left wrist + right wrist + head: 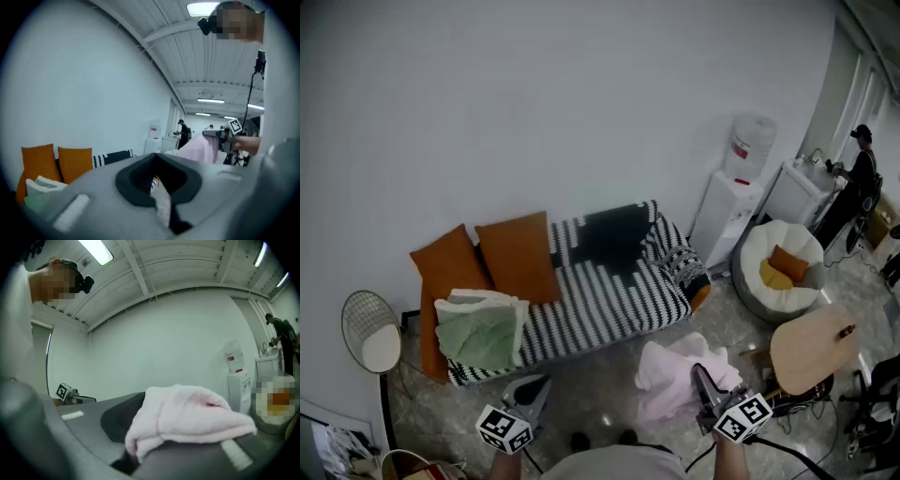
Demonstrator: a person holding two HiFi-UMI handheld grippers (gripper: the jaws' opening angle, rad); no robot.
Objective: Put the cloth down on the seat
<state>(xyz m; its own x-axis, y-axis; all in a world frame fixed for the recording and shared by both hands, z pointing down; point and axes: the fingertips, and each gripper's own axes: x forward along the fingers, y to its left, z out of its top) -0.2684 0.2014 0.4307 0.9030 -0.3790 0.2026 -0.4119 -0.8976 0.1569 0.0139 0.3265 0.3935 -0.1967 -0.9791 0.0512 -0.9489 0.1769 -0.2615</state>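
Observation:
A pink fluffy cloth (670, 375) hangs bunched from my right gripper (701, 373), whose jaws are shut on it, above the floor in front of the sofa. In the right gripper view the pink cloth (187, 416) drapes over the jaws and hides the tips. The sofa seat (600, 305), under a black-and-white striped cover, lies ahead and slightly left. My left gripper (534, 386) hovers low at the left, near the sofa's front edge, shut with nothing in it. From the left gripper view the pink cloth (201, 147) and right gripper (225, 136) show at the right.
Two orange cushions (520, 253) lean at the sofa's left end, with folded green and white cloths (480, 330) on the seat below them. A water dispenser (731, 197), beanbag chair (778, 272), round wooden table (814, 347) and wire side table (370, 333) surround it. A person (861, 178) stands far right.

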